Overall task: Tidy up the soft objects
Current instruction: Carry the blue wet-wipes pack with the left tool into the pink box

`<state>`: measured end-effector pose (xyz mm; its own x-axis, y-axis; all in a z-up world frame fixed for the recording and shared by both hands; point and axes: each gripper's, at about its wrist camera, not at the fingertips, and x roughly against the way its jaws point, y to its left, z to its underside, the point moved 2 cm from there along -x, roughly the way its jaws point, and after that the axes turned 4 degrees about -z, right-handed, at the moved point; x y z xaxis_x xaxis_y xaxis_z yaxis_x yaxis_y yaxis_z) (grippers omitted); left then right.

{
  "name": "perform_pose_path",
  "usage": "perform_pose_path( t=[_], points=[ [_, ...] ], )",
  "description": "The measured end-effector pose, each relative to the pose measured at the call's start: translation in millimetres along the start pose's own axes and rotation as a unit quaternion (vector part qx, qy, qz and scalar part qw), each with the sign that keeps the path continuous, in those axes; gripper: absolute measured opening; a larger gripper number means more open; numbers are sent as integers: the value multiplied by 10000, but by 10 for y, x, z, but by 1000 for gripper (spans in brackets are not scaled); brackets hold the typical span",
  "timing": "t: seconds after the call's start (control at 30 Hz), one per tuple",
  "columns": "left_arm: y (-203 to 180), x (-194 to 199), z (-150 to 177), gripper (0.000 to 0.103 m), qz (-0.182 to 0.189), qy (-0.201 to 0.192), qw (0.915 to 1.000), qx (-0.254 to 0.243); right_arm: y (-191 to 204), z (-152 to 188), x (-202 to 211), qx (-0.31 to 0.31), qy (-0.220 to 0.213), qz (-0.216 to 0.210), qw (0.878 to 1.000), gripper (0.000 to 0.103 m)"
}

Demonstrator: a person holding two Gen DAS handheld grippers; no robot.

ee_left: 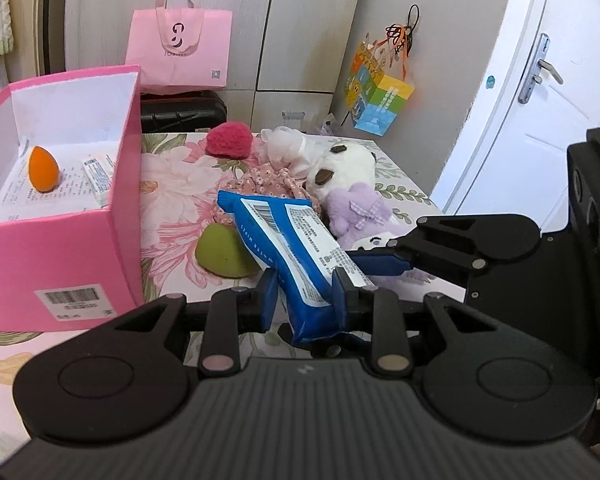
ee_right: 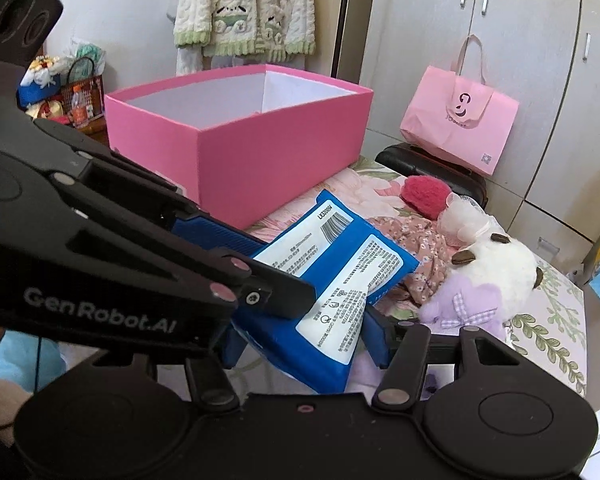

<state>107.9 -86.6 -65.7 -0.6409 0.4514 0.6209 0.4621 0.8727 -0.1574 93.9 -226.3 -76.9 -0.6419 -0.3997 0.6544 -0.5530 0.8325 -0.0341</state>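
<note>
A blue and white pack of wet wipes (ee_left: 296, 244) is held above the floral bed cover. My left gripper (ee_left: 304, 300) is shut on its near end. My right gripper (ee_right: 304, 340) is shut on the same pack (ee_right: 332, 280); its blue finger (ee_left: 384, 262) comes in from the right in the left wrist view. The pink box (ee_left: 60, 256) stands to the left, holding an orange sponge (ee_left: 42, 170) and a small packet (ee_left: 98, 178). Behind the pack lie a green sponge (ee_left: 216, 254), a purple plush (ee_left: 360, 210), a white plush (ee_left: 344, 170), a floral scrunchie (ee_left: 268, 180) and a red woolly ball (ee_left: 228, 140).
A pink paper bag (ee_left: 180, 48) sits on a black suitcase (ee_left: 184, 114) behind the bed. A colourful gift bag (ee_left: 380, 96) hangs on the wall. A white door (ee_left: 520, 100) is at the right. Wardrobe doors (ee_right: 480, 40) stand behind.
</note>
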Motion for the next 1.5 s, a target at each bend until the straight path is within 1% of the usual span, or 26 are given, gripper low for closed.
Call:
perform_pose_path(
  t=[0.13, 0.33, 0.47, 0.53, 0.7, 0.8, 0.9, 1.07, 1.27, 1.37, 1.5],
  points=[
    [12, 104, 27, 27, -10, 32, 10000, -26, 79, -6, 52, -90, -22, -98, 9999, 62],
    [12, 285, 101, 27, -63, 18, 10000, -67, 245, -26, 127, -62, 24, -92, 9999, 62],
    [20, 416, 137, 27, -156, 101, 9998, -72, 361, -53, 179, -151, 99, -159, 9997, 62],
    [32, 503, 145, 27, -209, 129, 9996, -103, 455, -70, 206, -117, 104, -141, 9998, 62],
    [127, 792, 177, 28, -169, 112, 9997, -136, 687, -167, 338, -48, 88, -164, 9998, 62],
    [183, 979, 177, 29, -172, 104, 9997, -142, 835, -260, 415, 130, 96, -232, 9996, 62],
    [274, 1141, 165, 29, -182, 104, 9998, -25, 965, -357, 463, 274, 102, -358, 9989, 62],
    [447, 1374, 70, 29, -147, -69, 9998, 104, 1163, -576, 543, 603, -52, -330, 9976, 62],
    [626, 1571, -111, 29, -256, -452, 9986, 91, 1238, -891, 567, 808, -380, -338, 9954, 62],
    [757, 1581, -244, 29, -318, -618, 9975, 146, 1208, -1068, 510, 821, -536, -382, 9944, 62],
    [957, 1510, -468, 29, -405, -718, 9963, 257, 1125, -1336, 332, 758, -655, -416, 9941, 62]
  ],
)
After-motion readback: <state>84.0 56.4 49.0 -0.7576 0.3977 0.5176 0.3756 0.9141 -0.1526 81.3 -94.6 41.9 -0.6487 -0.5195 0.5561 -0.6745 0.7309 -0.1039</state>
